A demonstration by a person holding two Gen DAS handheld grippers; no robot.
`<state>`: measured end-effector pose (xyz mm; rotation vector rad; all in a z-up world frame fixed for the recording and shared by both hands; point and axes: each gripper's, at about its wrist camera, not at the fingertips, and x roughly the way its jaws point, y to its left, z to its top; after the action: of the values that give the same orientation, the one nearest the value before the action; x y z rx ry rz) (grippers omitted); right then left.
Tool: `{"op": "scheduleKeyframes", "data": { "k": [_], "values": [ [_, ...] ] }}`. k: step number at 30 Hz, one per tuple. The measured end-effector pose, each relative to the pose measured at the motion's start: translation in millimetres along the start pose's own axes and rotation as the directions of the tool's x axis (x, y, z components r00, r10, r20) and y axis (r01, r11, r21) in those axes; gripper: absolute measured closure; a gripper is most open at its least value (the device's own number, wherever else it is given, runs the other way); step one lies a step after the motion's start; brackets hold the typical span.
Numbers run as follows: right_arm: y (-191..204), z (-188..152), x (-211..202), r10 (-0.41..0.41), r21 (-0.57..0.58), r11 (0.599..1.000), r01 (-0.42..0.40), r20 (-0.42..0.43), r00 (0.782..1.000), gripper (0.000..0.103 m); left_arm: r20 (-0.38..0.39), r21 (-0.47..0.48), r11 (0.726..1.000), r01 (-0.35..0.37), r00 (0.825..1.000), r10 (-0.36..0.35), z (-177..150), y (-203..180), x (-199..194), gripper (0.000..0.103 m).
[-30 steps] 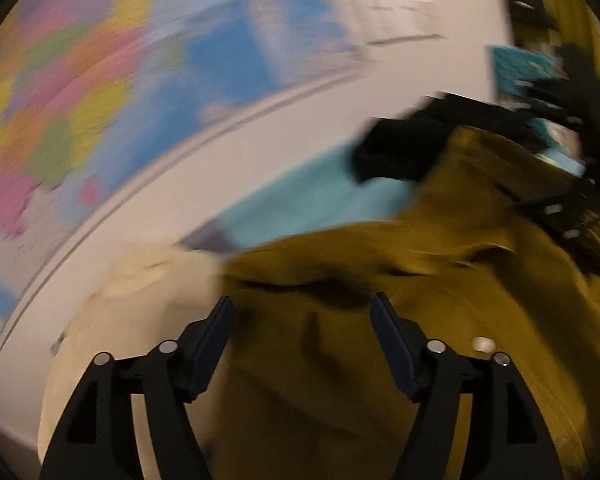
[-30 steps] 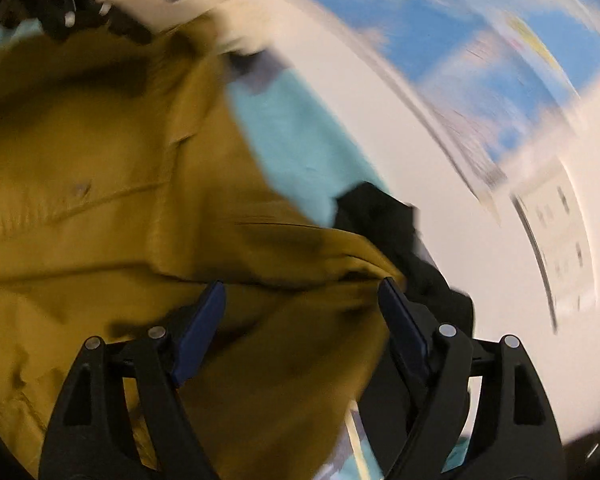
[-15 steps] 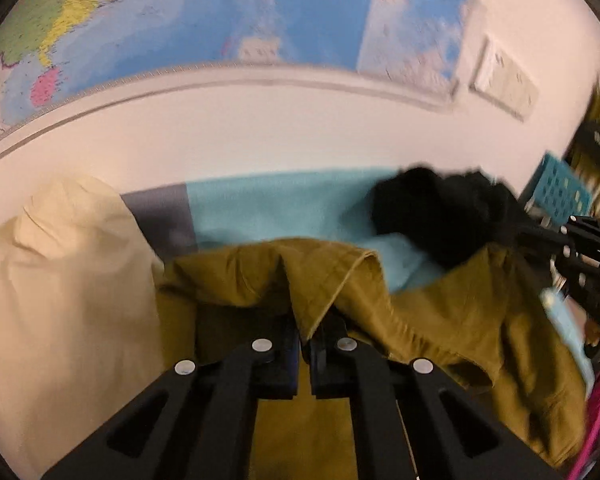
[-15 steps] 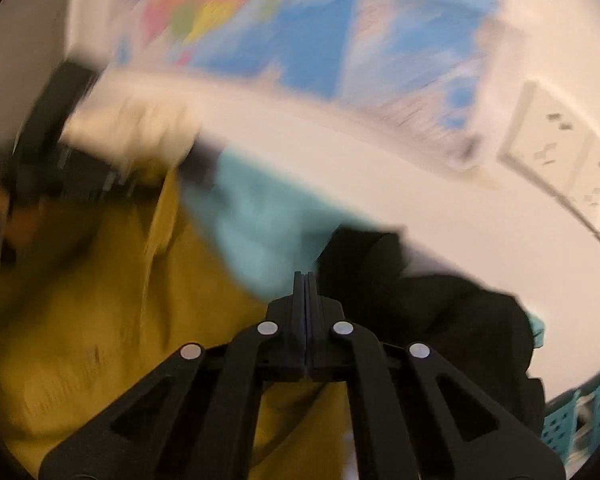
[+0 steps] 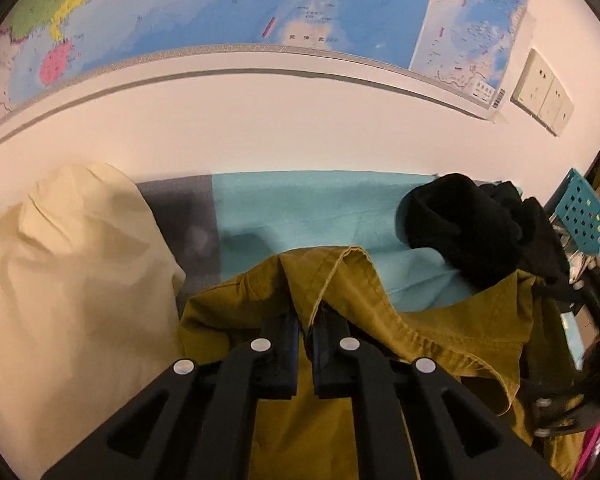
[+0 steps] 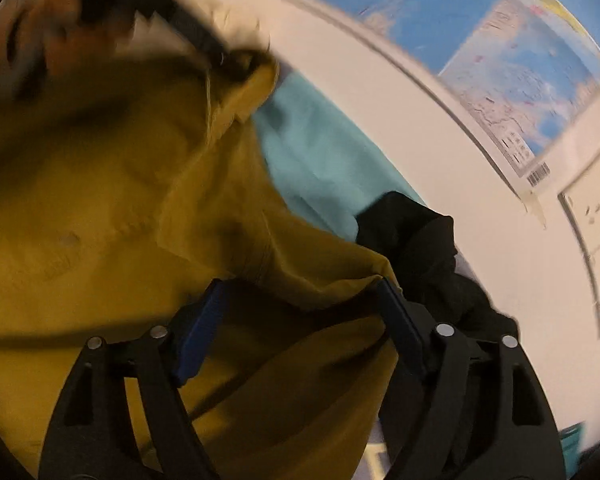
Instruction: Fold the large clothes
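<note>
A large mustard-yellow garment [image 5: 440, 328] lies bunched on a teal cloth [image 5: 308, 208]. My left gripper [image 5: 306, 320] is shut on a fold of its edge, which rises between the pads. In the right wrist view the same mustard garment [image 6: 112, 216] fills the left and centre. My right gripper [image 6: 304, 292] is open, its jaws wide apart with a ridge of the fabric lying between them. The other gripper shows blurred at the top left of the right wrist view [image 6: 188, 28], holding the garment's far edge.
A cream garment [image 5: 64, 280] lies piled at left. A black garment [image 5: 476, 228] sits at right, also in the right wrist view [image 6: 420, 240]. A teal perforated basket [image 5: 584, 212] stands far right. A wall with a map [image 5: 220, 12] and sockets [image 5: 544, 92] is close behind.
My left gripper shut on the garment's edge and now holds it steady. My right gripper was shut half a second ago and has opened over a ridge of the fabric.
</note>
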<state>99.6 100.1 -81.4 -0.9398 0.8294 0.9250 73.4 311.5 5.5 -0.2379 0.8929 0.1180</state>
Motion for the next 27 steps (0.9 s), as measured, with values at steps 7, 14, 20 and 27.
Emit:
{"op": "scheduleKeyframes", "data": {
  "k": [7,14,20,27],
  "values": [
    [-68,18,-14,0.027,0.3,0.952,-0.054,0.092,0.995,0.097,0.017,-0.023,1.0,0.012,1.0,-0.012,12,1,-1,0.101],
    [-116,62,-30,-0.06,0.361,0.933,0.008,0.133,0.989,0.098,0.116,-0.072,0.997,-0.022,0.993,0.03,54,-7,-26,0.101],
    [-101,49,44,0.005,0.429,0.903,0.009,-0.033,0.999,0.089,-0.055,-0.043,0.99,-0.134,0.99,0.131,34,0,45,0.095],
    [-110,0,-35,0.039,0.584,0.806,-0.095,0.108,0.993,0.025,-0.006,-0.055,0.992,-0.115,0.993,0.115,10,10,16,0.044]
  ]
}}
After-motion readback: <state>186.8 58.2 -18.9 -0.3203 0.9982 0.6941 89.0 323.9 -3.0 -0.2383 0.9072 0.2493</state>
